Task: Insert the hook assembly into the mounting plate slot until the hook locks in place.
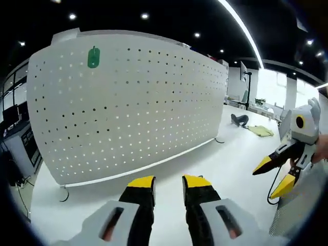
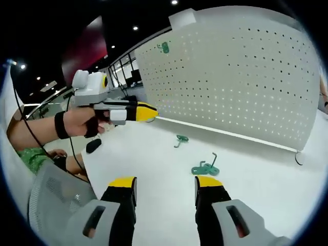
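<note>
Pegboard stands upright on the white table, one green hook already hanging near its upper left corner. Left tool hovers before it, jaws spread, holding nothing. In the right gripper view, two loose green hooks lie on the table ahead of the right tool, likewise spread and empty.

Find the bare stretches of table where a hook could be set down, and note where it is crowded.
Free: the white table between the right gripper and the pegboard base, left of the green hooks; also the table between the left gripper and the board. Crowded: around the hooks and the smaller hook.
</note>
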